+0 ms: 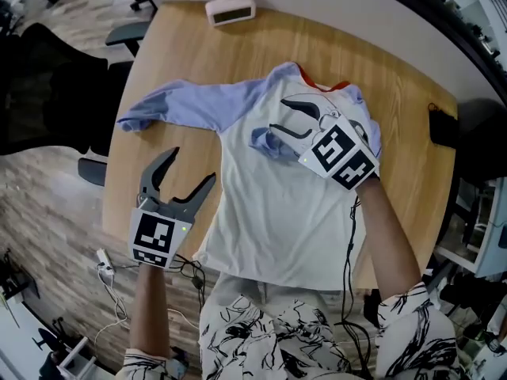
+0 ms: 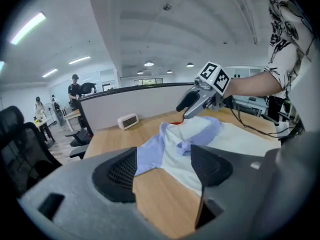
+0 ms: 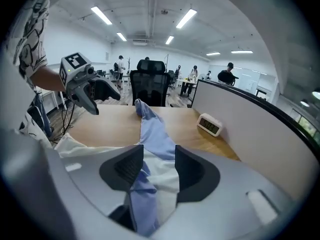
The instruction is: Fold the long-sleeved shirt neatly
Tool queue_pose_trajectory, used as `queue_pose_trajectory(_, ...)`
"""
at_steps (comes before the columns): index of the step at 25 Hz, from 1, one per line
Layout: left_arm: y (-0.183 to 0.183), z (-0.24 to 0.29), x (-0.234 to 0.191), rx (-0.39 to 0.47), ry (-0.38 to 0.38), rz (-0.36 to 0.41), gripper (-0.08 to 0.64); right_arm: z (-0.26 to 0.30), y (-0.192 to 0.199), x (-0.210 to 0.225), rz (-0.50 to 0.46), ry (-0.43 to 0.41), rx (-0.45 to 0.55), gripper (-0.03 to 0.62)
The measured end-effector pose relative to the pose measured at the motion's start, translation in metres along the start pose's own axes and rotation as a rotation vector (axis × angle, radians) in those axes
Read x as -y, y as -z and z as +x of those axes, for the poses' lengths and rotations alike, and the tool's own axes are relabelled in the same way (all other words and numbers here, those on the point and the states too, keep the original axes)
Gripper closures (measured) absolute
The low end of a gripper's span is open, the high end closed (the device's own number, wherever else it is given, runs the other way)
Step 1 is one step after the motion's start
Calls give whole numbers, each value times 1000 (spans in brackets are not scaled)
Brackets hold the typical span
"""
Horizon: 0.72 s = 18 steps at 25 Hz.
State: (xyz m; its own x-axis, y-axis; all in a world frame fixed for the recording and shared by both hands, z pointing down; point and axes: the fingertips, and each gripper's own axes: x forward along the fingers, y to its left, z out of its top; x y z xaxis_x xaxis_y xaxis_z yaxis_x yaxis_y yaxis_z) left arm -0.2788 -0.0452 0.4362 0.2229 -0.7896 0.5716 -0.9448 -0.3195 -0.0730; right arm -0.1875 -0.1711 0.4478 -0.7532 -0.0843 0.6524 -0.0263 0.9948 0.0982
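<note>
Only the right gripper view is clearly showing the sleeve (image 3: 141,184) lying between the right gripper's (image 3: 159,156) parted jaws, while the left gripper (image 1: 193,165) is gaping empty by the table's (image 1: 396,93) left edge.

This is an open-plan office. A long wooden table (image 1: 396,77) backs onto a low grey partition (image 3: 240,114), and a small digital clock (image 3: 208,124) sits on the tabletop. Black swivel chairs (image 3: 150,81) stand around it, with more desks (image 3: 187,84) beyond. Strip lights (image 3: 102,15) run along the white ceiling, and several people (image 3: 229,74) stand among the workstations. Cables (image 1: 111,279) trail over the wood-look floor.
</note>
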Motion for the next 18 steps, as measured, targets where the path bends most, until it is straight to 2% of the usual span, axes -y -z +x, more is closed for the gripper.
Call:
queue_pose_trajectory(4, 13, -27, -54, -58, -122, 6, 218, 2, -14, -9, 94, -2, 66, 377)
queue_pose_trajectory(7, 46, -38, -107, -135, -186, 3, 218, 19, -22, -22, 149, 11, 67, 368)
queue_pose_trajectory(11, 95, -33, -177, -175, -235, -119, 209, 50, -8, -34, 195, 16, -4, 357)
queue_pose_trajectory(13, 113, -20, -201, -199, -217, -131, 209, 66, 3, -33, 224, 29, -50, 354)
queue_pose_trajectory(18, 151, 19, -233, -267, -100, -107, 210, 102, 25, -31, 297, 62, -130, 348)
